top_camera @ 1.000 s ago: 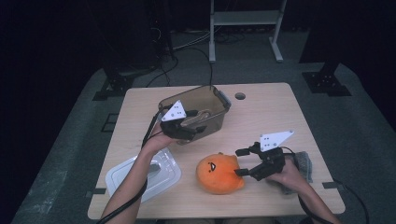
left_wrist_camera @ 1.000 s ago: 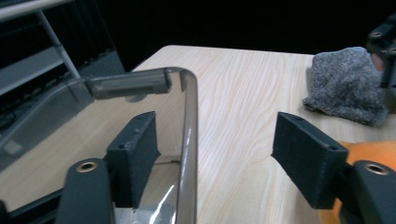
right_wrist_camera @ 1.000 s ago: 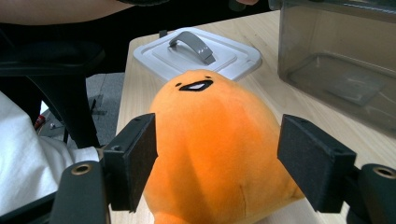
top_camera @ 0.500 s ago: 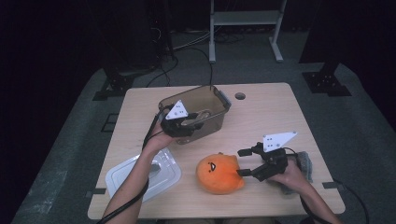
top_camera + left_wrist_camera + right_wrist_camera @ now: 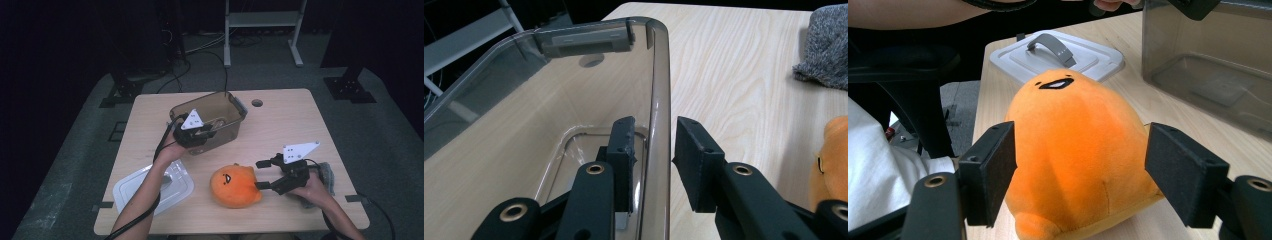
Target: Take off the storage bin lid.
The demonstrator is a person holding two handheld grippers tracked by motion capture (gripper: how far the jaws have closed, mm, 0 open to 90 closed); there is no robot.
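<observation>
White plastic, the lid (image 5: 152, 189) is lying at the desk's (image 5: 300, 125) seven o'clock corner, its grey handle facing up. Just past it, toward eleven o'clock, the left tool (image 5: 202, 134) is gripping the near wall of the smoky clear bin (image 5: 220, 112); its jaws have just been closing, and in the left gripper view one pad (image 5: 624, 150) is sitting inside the bin and the other outside, both pressing on the wall (image 5: 659, 125). The bin is standing upright near the desk's middle, toward twelve o'clock. At about six o'clock the orange plush toy (image 5: 235, 186) is resting on the desk, its face turned toward nine o'clock. The right tool (image 5: 260, 175) is straddling the toy from three o'clock, jaws wide apart; in the right gripper view the toy (image 5: 1073, 160) is sitting between the pads (image 5: 993, 170), with a gap showing on the right-hand pad's side. Under the right hand a grey cloth (image 5: 327, 172) is lying at four o'clock.
</observation>
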